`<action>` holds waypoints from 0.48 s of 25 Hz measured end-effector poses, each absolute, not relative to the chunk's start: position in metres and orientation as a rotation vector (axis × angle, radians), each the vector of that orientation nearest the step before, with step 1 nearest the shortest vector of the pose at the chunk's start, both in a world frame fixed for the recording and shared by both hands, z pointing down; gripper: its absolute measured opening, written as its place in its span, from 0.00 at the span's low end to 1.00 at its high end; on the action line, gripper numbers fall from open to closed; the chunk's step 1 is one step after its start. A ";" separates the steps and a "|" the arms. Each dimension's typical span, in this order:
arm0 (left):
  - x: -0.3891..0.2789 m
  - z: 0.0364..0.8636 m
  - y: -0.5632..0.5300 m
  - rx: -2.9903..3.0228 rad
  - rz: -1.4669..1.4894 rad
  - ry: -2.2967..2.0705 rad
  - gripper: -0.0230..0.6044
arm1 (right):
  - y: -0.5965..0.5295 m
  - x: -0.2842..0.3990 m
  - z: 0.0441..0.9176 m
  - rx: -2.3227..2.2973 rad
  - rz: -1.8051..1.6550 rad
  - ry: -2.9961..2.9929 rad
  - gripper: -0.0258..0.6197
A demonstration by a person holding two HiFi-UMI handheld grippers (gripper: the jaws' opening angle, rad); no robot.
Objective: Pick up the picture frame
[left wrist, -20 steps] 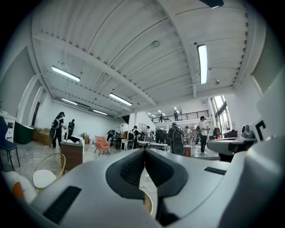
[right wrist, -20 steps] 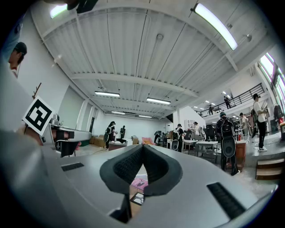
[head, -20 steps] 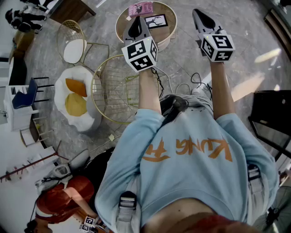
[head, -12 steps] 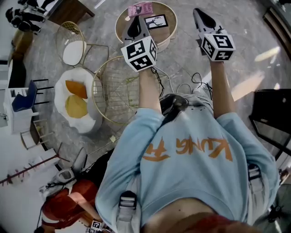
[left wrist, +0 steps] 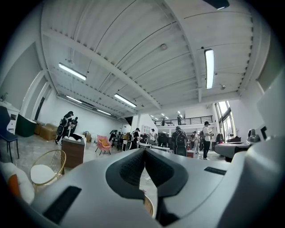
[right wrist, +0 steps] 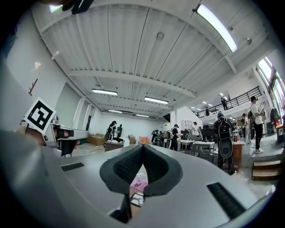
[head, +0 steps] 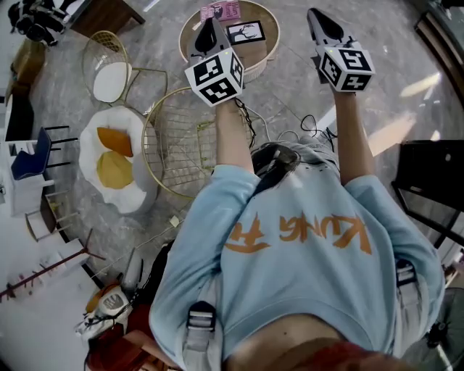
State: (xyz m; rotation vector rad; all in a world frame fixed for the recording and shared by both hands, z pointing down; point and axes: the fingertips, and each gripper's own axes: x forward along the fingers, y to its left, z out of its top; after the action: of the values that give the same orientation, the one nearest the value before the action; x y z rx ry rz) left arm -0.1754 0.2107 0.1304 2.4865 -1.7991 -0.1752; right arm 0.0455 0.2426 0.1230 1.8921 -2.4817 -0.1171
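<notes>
**A:** What's on the left?

**B:** A white seat point(head: 138, 194) with orange cushions point(head: 114, 170), then a gold wire chair point(head: 181, 138). My left claw point(head: 208, 30) is held level and shows over the left part of the round counter point(head: 264, 61). Its jaws are pressed together with nothing between them.

**A:** And the picture frame?

**B:** The picture frame point(head: 245, 32) lies flat on that counter, just right of the left claw. A pink booklet point(head: 221, 11) lies at the far edge. I see neither claw touching the frame.

**A:** The right one?

**B:** My right claw point(head: 319, 18) is level too, well right of the counter over the floor point(head: 406, 65). Its jaws are also closed tight on nothing.
</notes>
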 end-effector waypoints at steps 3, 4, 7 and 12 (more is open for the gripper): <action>-0.173 0.132 0.208 2.478 -0.193 -1.789 0.07 | 0.242 0.055 0.121 1.909 -0.109 -2.463 0.04; -0.170 0.133 0.207 2.480 -0.187 -1.780 0.07 | 0.241 0.058 0.119 1.919 -0.099 -2.463 0.04; -0.161 0.139 0.200 2.487 -0.174 -1.764 0.07 | 0.234 0.060 0.120 1.917 -0.096 -2.474 0.04; -0.161 0.139 0.194 2.488 -0.168 -1.781 0.07 | 0.222 0.057 0.124 1.882 -0.091 -2.504 0.04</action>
State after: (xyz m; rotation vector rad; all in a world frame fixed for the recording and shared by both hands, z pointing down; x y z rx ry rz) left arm -0.1606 0.1937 0.1389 2.4880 -1.7811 -0.1680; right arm 0.0572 0.2221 0.1239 1.8817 -2.5039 -0.0907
